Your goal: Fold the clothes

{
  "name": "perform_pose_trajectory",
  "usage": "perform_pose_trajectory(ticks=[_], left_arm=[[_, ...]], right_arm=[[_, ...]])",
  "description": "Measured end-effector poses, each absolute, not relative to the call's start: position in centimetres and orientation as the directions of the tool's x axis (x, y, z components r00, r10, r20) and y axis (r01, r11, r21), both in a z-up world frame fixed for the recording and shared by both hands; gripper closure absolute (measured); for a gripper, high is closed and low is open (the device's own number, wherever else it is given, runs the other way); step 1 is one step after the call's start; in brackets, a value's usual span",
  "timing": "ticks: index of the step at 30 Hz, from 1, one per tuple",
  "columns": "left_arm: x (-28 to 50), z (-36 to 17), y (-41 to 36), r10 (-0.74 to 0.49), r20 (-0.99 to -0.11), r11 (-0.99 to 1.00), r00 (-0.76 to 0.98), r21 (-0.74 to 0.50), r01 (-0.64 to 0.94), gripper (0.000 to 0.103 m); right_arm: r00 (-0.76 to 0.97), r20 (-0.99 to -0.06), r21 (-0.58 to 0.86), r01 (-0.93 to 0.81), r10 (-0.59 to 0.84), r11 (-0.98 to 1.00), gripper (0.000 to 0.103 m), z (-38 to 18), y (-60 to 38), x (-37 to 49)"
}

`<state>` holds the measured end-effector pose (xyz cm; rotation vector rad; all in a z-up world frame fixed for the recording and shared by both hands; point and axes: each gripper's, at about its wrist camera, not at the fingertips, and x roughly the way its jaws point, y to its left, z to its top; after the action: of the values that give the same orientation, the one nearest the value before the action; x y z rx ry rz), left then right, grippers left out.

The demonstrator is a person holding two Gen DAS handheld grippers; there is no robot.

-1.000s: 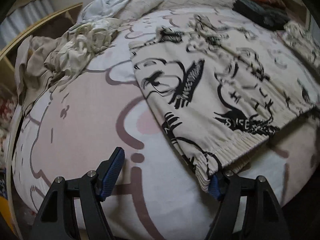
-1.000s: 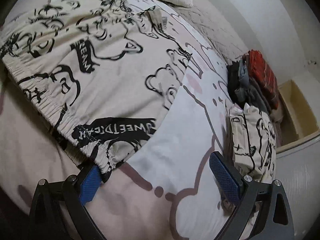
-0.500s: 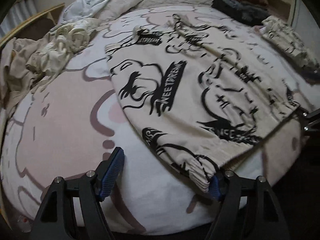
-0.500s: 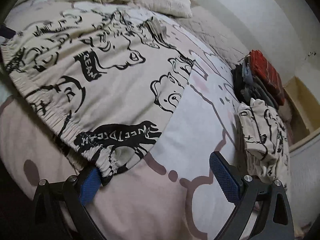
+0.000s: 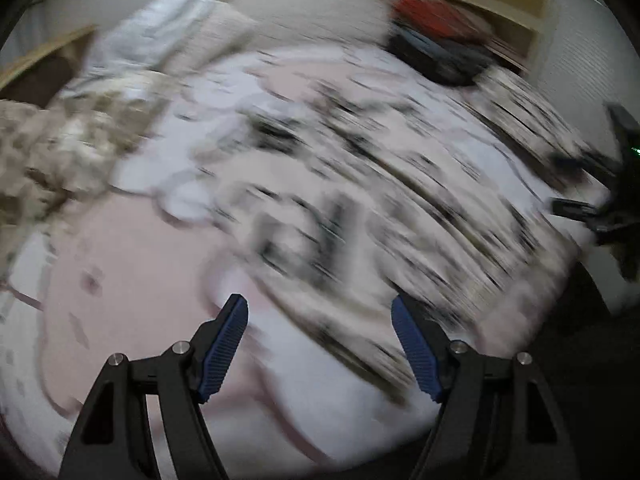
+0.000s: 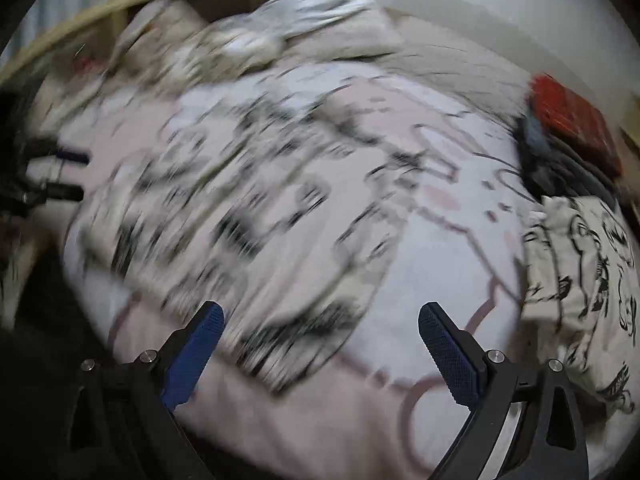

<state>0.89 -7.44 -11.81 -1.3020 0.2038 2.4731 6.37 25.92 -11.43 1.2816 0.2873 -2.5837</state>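
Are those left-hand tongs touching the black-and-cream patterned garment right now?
Cannot tell. In the left wrist view the left tongs stand open over the blurred garment; no contact or gap shows plainly.

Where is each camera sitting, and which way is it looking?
Left wrist: on the left hand-held gripper, looking forward over the blurry printed garment on the bed; its own open fingers show, with the other gripper at the right edge.
Right wrist: on the right hand-held gripper, looking over the same garment; its open fingers show, with the other gripper at the left edge.
Shared: garment, bed, and the folded stack.
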Motion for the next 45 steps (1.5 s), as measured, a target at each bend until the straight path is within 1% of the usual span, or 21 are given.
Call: perform_pose_trajectory(ticks=[5,6,7,8,13,18,19,20,21,24,27,29,33,35,37,39,41,42,43,44,45], left_arm=[[-9.2,-12.6,-11.5,0.130,-0.814,-0.985,-0.566,-0.041,-0.168,0.029],[-11.5,-13.3,-12.1,0.093,-0.825,-0.992,-0.558,-0.032,-0.118,0.035],[-13.5,-14.1,-12.6,0.081,-0.837,-0.995,-0.540,-0.040,-0.087,0.053],[-15.3,-14.8,-13.1,0.084,-0.850,-0.996,-0.520,-0.059,-0.065,0.057],[-21.3,-18.4,-12.3,0.190,-0.888,-0.981,-0.419,-0.183,-0.057,0.057],[-23.1,-20.5,-9.7,0.143,-0.909,-0.989,-0.392,-0.123,-0.076,0.058],[-23.0,-20.3,-9.5,0.170,-0.904,-0.985,-0.393,-0.148,-0.085,0.084],[-22.7,-19.9,-9.5,0.212,-0.896,-0.977,-0.390,-0.190,-0.095,0.097],[-22.5,-19.6,-9.5,0.254,-0.886,-0.967,-0.387,-0.231,-0.105,0.097],[-20.7,-17.0,-10.4,0.237,-0.844,-0.971,-0.481,-0.212,-0.105,0.097],[-19.1,-14.8,-13.1,0.112,-0.817,-0.993,-0.565,-0.119,-0.025,0.097],[-18.5,-14.7,-14.4,0.046,-0.821,-0.998,-0.569,-0.060,0.005,0.097],[-18.5,-16.1,-15.2,0.025,-0.857,-0.999,-0.514,-0.040,0.018,0.092],[-18.4,-16.5,-15.3,0.007,-0.860,-0.999,-0.510,-0.027,0.031,0.083],[-18.3,-16.4,-15.8,0.004,-0.856,-0.998,-0.518,-0.036,0.051,0.062],[-17.7,-15.8,-15.8,-0.005,-0.843,-0.996,-0.537,-0.044,0.078,0.051],[-17.1,-15.1,-15.9,-0.023,-0.837,-0.996,-0.547,-0.027,0.084,0.051],[-16.8,-14.8,-16.0,-0.027,-0.835,-0.996,-0.550,-0.023,0.084,0.051],[-16.6,-14.6,-16.0,-0.028,-0.833,-0.996,-0.553,-0.022,0.083,0.051],[-16.1,-14.2,-16.1,-0.017,-0.831,-0.996,-0.556,-0.032,0.078,0.051],[-15.6,-13.9,-16.1,-0.001,-0.830,-0.996,-0.557,-0.048,0.072,0.051]], right_arm=[[-0.614,-0.783,0.025,0.124,-0.097,-0.992,0.005,-10.1,29.4,-0.6],[-0.615,-0.784,0.032,0.105,-0.090,-0.994,0.005,-10.1,29.9,-1.5],[-0.615,-0.784,0.039,0.086,-0.084,-0.996,0.005,-10.1,30.3,-2.4],[-0.613,-0.787,0.043,0.071,-0.077,-0.997,0.005,-10.2,30.7,-3.1],[-0.595,-0.802,0.042,0.028,-0.051,-0.999,0.005,-10.8,30.9,-5.3],[-0.579,-0.814,0.034,0.022,-0.040,-0.999,0.005,-11.6,30.8,-6.6],[-0.575,-0.817,0.033,0.020,-0.038,-0.999,0.005,-11.7,30.8,-6.9],[-0.572,-0.819,0.031,0.019,-0.036,-0.999,0.005,-11.9,30.7,-7.2],[-0.569,-0.822,0.029,0.018,-0.034,-0.999,0.005,-12.0,30.7,-7.4],[-0.564,-0.826,0.021,0.013,-0.025,-1.000,0.005,-12.4,30.8,-8.3],[-0.576,-0.817,0.020,0.011,-0.022,-1.000,0.005,-12.6,31.3,-9.8],[-0.582,-0.813,0.025,0.011,-0.027,-1.000,0.006,-12.8,31.7,-11.6],[-0.554,-0.828,0.104,-0.004,-0.084,-0.995,0.009,-14.3,32.7,-16.3],[-0.509,-0.851,0.156,-0.013,-0.128,-0.988,0.009,-15.9,33.1,-19.1],[-0.444,-0.880,0.198,-0.022,-0.168,-0.980,0.009,-17.9,33.1,-21.2],[-0.393,-0.895,0.241,-0.029,-0.211,-0.970,0.009,-19.6,32.9,-22.5],[-0.381,-0.900,0.235,-0.011,-0.214,-0.972,0.036,-20.4,32.1,-22.8],[-0.383,-0.902,0.216,0.006,-0.202,-0.976,0.064,-20.5,31.6,-22.8],[-0.386,-0.902,0.200,0.018,-0.191,-0.980,0.087,-20.6,31.2,-22.8],[-0.398,-0.899,0.198,0.007,-0.184,-0.980,0.094,-20.2,31.6,-22.5],[-0.410,-0.895,0.196,-0.004,-0.177,-0.981,0.096,-19.9,32.0,-22.3]])
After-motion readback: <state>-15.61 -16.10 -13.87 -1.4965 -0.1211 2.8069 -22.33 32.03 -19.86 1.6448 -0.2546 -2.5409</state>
